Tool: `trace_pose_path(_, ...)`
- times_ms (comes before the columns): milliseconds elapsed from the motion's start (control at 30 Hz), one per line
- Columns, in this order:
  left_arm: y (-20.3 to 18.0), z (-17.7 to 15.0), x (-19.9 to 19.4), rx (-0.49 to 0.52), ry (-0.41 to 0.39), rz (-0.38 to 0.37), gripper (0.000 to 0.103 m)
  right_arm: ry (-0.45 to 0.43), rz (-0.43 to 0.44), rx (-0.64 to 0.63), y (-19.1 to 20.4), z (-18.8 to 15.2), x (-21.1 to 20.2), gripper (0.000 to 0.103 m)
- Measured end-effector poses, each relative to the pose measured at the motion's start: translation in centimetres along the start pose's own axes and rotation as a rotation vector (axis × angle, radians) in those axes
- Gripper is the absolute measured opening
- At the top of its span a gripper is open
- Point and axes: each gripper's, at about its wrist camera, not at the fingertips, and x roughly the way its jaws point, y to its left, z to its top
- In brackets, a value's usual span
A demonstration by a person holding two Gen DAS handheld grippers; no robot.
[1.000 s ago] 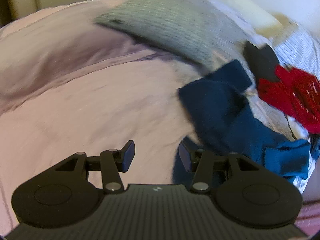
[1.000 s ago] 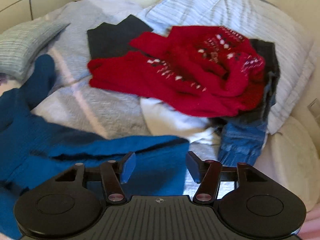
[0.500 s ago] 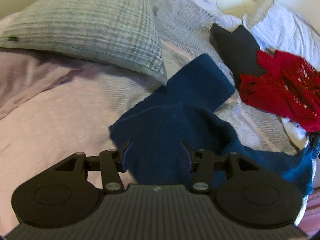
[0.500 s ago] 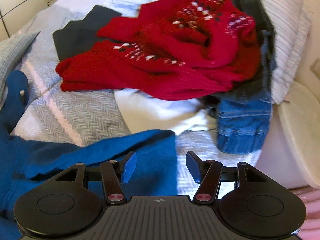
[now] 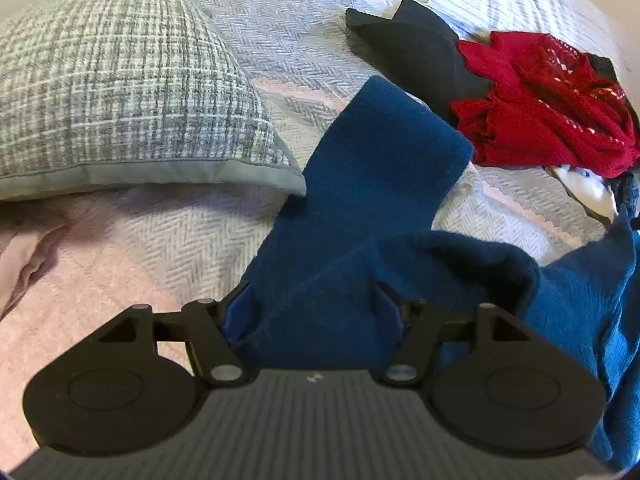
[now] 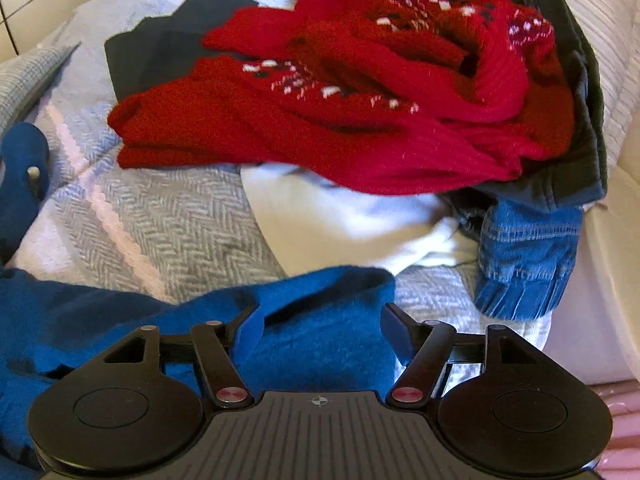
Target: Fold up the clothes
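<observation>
— What am I counting on the bed?

— I'm seeing one blue sweater [image 6: 320, 320] at the bottom of the right wrist view, one red patterned sweater [image 6: 360, 92] up top, one dark garment [image 6: 160, 52] at upper left, one white piece [image 6: 340, 224] in the middle, one pair of jeans [image 6: 528, 264] at right.

— Pillows?

— I'm counting one checked pillow [image 5: 120, 92], upper left of the left wrist view.

L gripper [image 5: 314, 308]: pitched steeply down, jaws opening, pads set wide at 9 and 3 o'clock of frame centre; blue sweater [image 5: 360, 208] cloth lies between them, pads not visibly pressing. R gripper [image 6: 320, 326]: also angled down, jaws opening, fingers splayed w/ the same sweater's edge in the gap, right pad clear of the cloth.
</observation>
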Motion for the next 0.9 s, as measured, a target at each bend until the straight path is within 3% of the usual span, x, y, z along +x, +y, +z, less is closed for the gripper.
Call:
trace_pose_path(33, 0.1, -0.1, 0.3, -0.003, 0.009, -0.033, 0.057, 0.004, 0.001, 0.002, 0.1, -0.1, 0.2, 0.068)
trace_pose_path(100, -0.4, -0.7, 0.8, 0.029, 0.052, -0.09, 0.02, 0.008, 0.008, 0.0, 0.5, -0.2, 0.3, 0.068)
trace_pose_path(133, -1.0, -1.1, 0.9, 0.059, 0.062, -0.093, 0.011, 0.01, 0.011, -0.002, 0.7, -0.2, 0.3, 0.068)
trace_pose_path(200, -2.3, -2.0, -0.1, 0.125, 0.039, -0.045, 0.01, 0.009, 0.018, -0.011, 1.3, 0.0, 0.2, 0.068)
trace_pose_path(267, -3.0, -2.3, -2.0, 0.129, -0.018, 0.009, 0.011, -0.003, 0.031, -0.024, 1.8, 0.4, -0.1, 0.068)
trace_pose_path(333, -3.0, -2.3, -5.0, 0.149, -0.088, 0.01, 0.012, -0.023, 0.041, -0.037, 2.3, 1.0, -0.7, 0.068)
trace_pose_path(467, -4.1, -2.5, -12.5, 0.128, -0.204, 0.13, 0.012, -0.078, 0.068, -0.052, 3.5, 2.5, -2.3, 0.068)
trace_pose_path(700, -10.2, -5.8, -28.1, 0.131, -0.375, 0.43, 0.012, -0.17, 0.251, -0.092, 8.0, 5.3, -6.1, 0.068)
trace_pose_path(900, -16.8, -12.2, -39.8, 0.057, -0.468, 0.653, 0.012, -0.204, 0.431, -0.171, 13.0, 4.5, -11.0, 0.068)
